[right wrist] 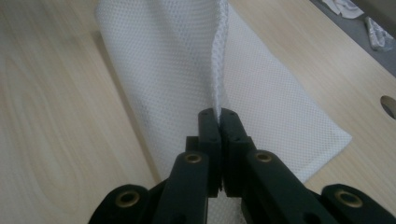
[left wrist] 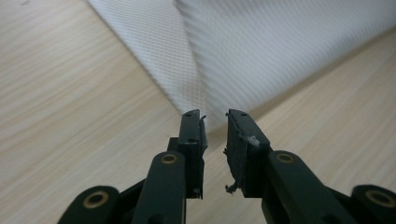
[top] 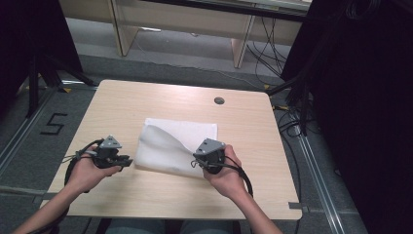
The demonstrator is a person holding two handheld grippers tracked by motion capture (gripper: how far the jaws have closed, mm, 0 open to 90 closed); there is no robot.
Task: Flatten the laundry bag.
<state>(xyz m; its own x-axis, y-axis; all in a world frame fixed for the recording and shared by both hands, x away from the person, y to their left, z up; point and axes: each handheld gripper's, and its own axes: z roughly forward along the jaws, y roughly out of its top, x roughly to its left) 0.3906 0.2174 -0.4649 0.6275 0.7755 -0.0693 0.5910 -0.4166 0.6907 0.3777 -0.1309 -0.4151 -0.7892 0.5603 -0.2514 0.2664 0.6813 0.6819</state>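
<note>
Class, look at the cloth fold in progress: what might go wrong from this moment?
1. The right gripper pinches just a thin edge of the cloth; it may slip free mid-fold.
2. The left gripper is open with nothing between its jaws, so that side is unheld and the cloth may drag or fold crooked.

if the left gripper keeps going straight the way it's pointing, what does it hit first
Most likely the white mesh cloth: the left gripper has its jaws apart with nothing between them, aimed at the cloth's near edge just ahead on the table. Depth is hard to judge.
</note>
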